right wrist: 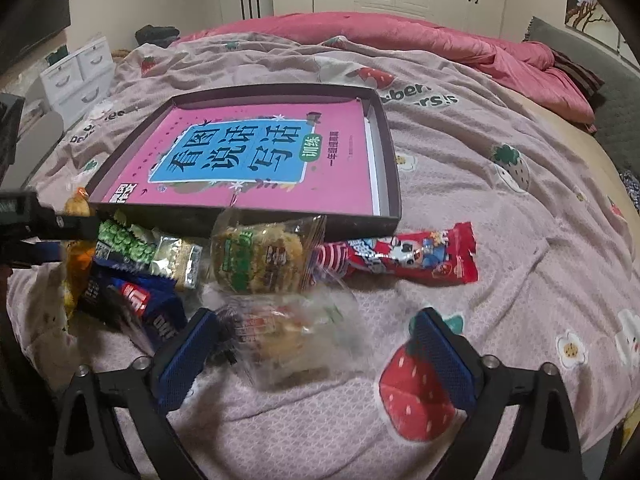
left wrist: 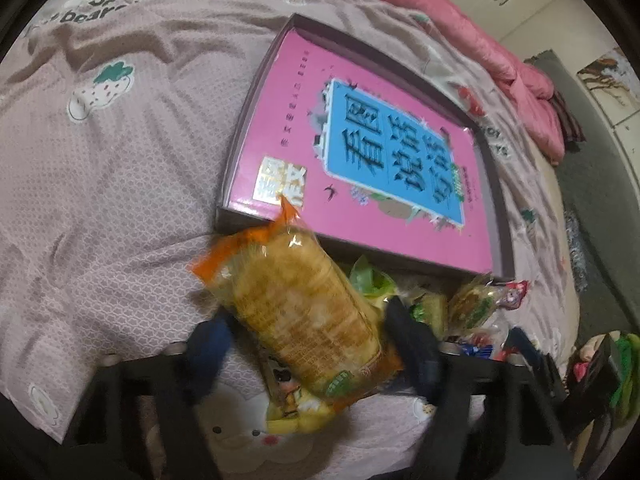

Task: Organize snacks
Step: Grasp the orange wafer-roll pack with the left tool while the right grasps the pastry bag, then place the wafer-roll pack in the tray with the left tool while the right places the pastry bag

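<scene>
Left wrist view: the left gripper (left wrist: 308, 344) holds a long orange-and-clear packet of stacked yellow crackers (left wrist: 304, 300) between its jaws, closed on the packet's lower half. The packet tilts up and to the left, and its crimped top end overlaps the near edge of the shallow dark cardboard tray (left wrist: 502, 216). A pink book with a blue title panel (left wrist: 360, 152) fills most of the tray floor. Motion blur softens the packet and the fingers.

Right wrist view: the right gripper (right wrist: 316, 340) has its jaws set wide, the blue-padded fingers (right wrist: 188, 344) standing either side of a clear blurred packet of pale biscuits (right wrist: 288, 340); whether the pads touch it cannot be told. Just beyond lies a clear packet with a green label holding a round golden cake (right wrist: 260, 256), touching the tray's near wall (right wrist: 280, 220). A red printed wrapper (right wrist: 412, 256) lies to its right, also along that wall. To the left, a green-patterned packet (right wrist: 128, 244), a silver sachet (right wrist: 184, 260) and dark blue wrappers (right wrist: 136, 304) overlap in a heap.

All items rest on a pink-grey bedspread printed with strawberries (right wrist: 500, 260). The bedspread to the right of the tray and the red wrapper lies open; a rolled pink quilt (right wrist: 440, 48) bounds the far edge of the bed.
</scene>
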